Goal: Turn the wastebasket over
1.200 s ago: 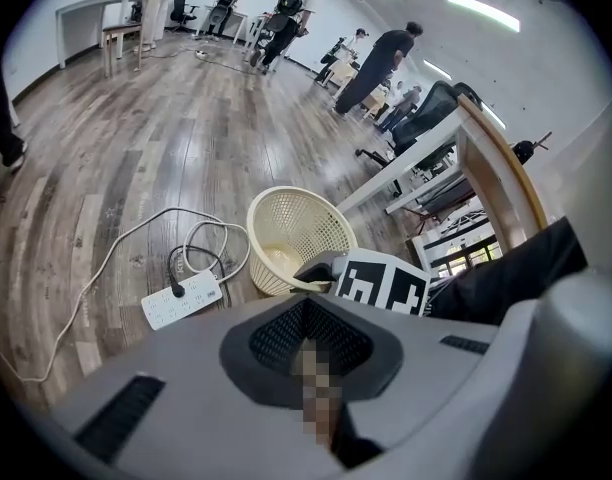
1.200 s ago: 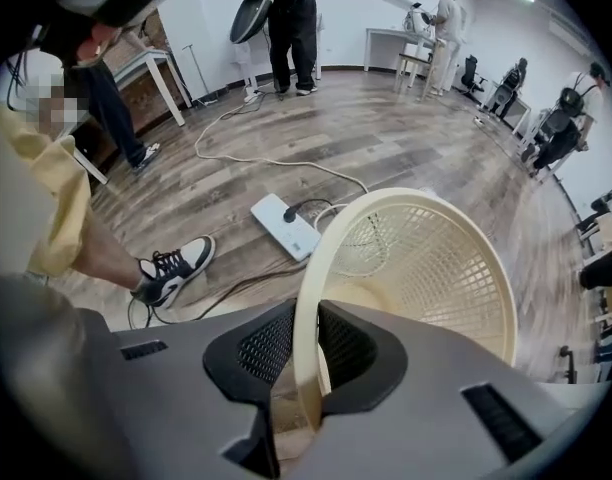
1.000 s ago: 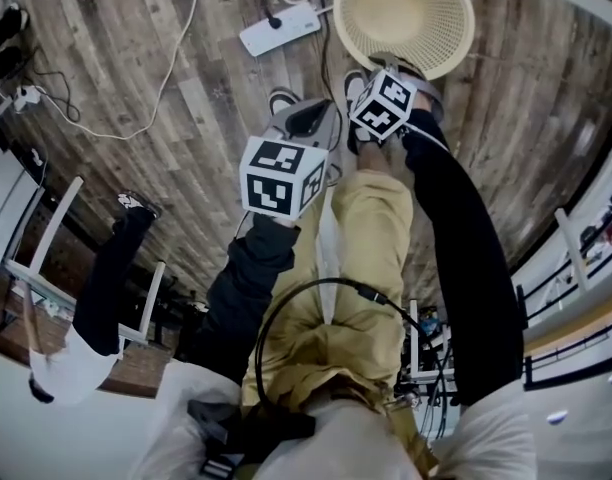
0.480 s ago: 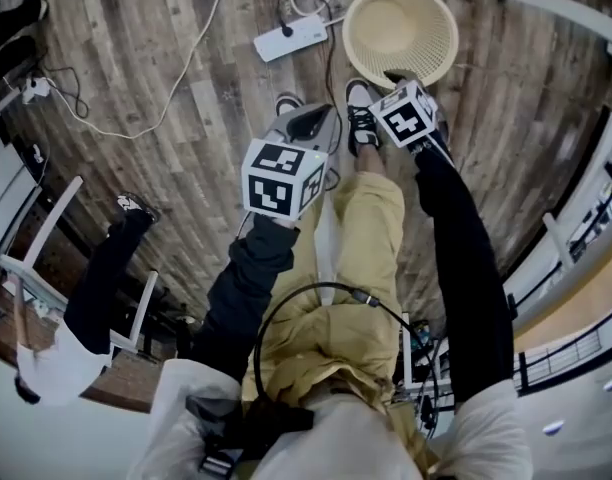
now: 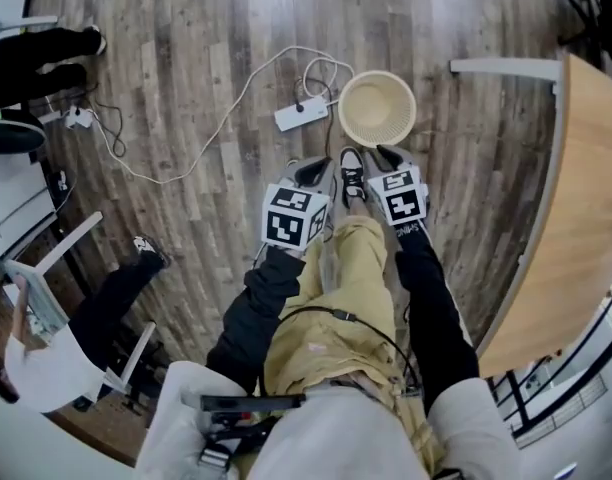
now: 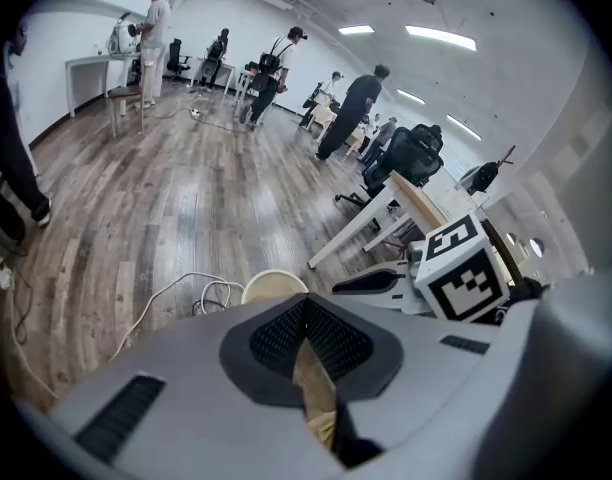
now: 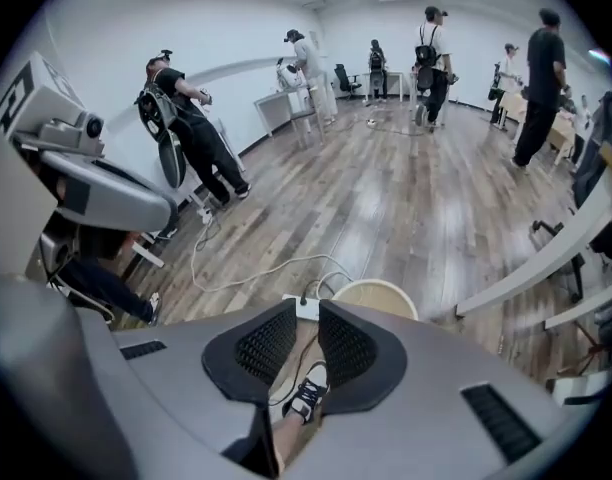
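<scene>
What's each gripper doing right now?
Left gripper: closed, empty.
Right gripper: open, jaws have just been closing, nothing between them.

Left tongs shut, right tongs just closing, empty

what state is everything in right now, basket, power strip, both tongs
wastebasket: upright on the floor, mouth up, looks empty, neither tongs touching it
power strip: flat on the floor, a dark plug in it
left tongs: tips together, nothing held
right tongs: apart, just been closing, nothing between them
</scene>
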